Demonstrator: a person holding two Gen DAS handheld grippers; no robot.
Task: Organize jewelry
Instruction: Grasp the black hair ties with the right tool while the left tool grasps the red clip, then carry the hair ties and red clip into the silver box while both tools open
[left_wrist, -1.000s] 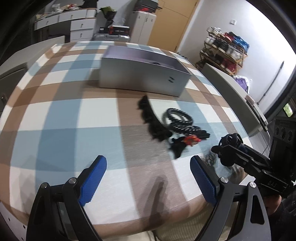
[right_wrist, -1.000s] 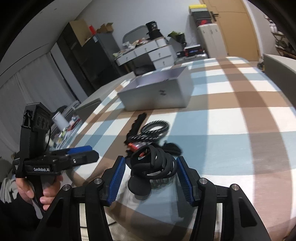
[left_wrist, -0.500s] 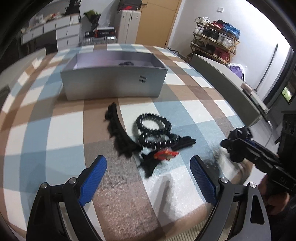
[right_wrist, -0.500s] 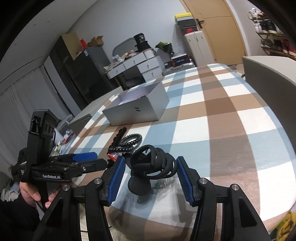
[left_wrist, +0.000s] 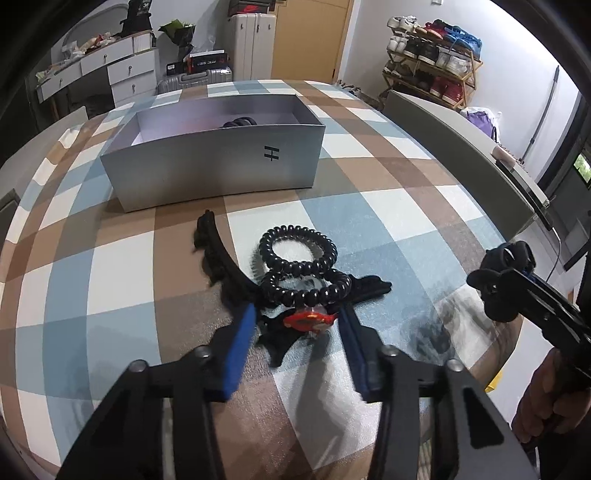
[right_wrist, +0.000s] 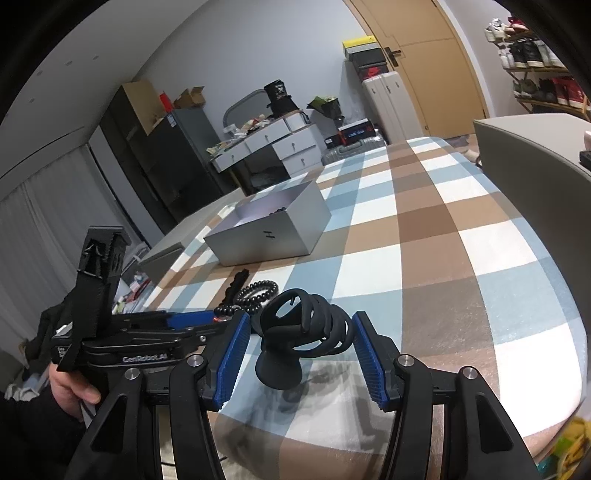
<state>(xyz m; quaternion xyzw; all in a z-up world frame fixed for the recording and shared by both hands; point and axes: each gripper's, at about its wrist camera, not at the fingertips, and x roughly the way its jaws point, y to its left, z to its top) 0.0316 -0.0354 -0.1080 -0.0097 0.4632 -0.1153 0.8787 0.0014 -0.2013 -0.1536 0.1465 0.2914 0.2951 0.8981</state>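
Jaws of the left tool have narrowed sharply since a second ago and are closing around a small red-orange hair clip lying on the checked cloth surface; its blue pads do not yet press it. Just beyond, at twelve o'clock, lie two glossy black spiral hair ties, and at eleven o'clock a curved, toothed black clip. Farther off sits an open matte silver box. Unchanged, the right tool grips a looped black plastic claw clip between ribbed blue pads, above the surface's near edge.
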